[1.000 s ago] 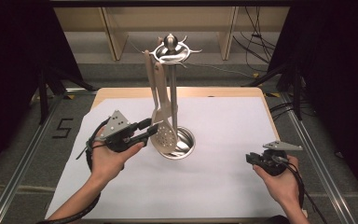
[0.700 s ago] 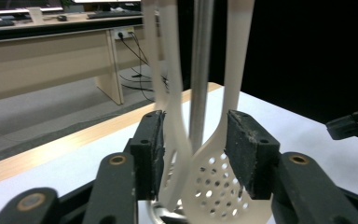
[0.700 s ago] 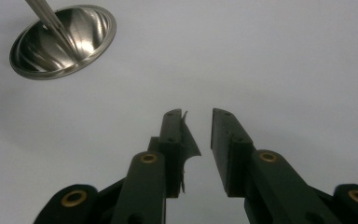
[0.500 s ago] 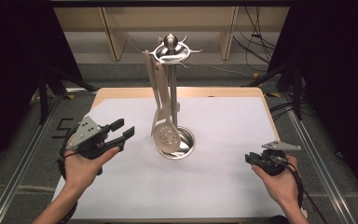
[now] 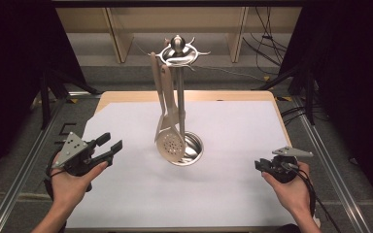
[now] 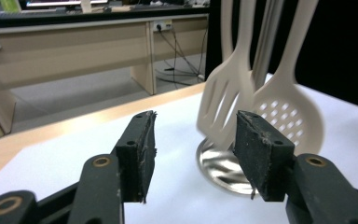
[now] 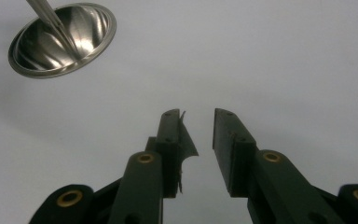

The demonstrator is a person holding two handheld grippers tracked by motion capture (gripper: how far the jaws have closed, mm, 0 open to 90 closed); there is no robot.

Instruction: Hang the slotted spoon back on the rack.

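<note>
My left gripper point(image 5: 108, 147) has backed off the hung slotted spatula point(image 6: 226, 100), jaws just opened wide, empty; the right gripper point(image 5: 261, 164) idles part-open, empty too.

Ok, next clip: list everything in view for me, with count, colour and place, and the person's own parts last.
utensil stand: one, shiny metal, round base mid-table, hooks on top.
perforated spoon: one, cream, hanging from the stand, head near the base.
slotted turner: one, cream, hanging beside the spoon.
white sheet: one, covering most of the table.
table: one, light wood, edge showing at the far side.
shelving: light wood, behind the table.
cables: several, black, on the floor at far right.
left gripper: one, black, jaws open with nothing between them, left of the stand.
right gripper: one, black, jaws open and empty, at the sheet's right edge.
hands: two, one behind each gripper.
</note>
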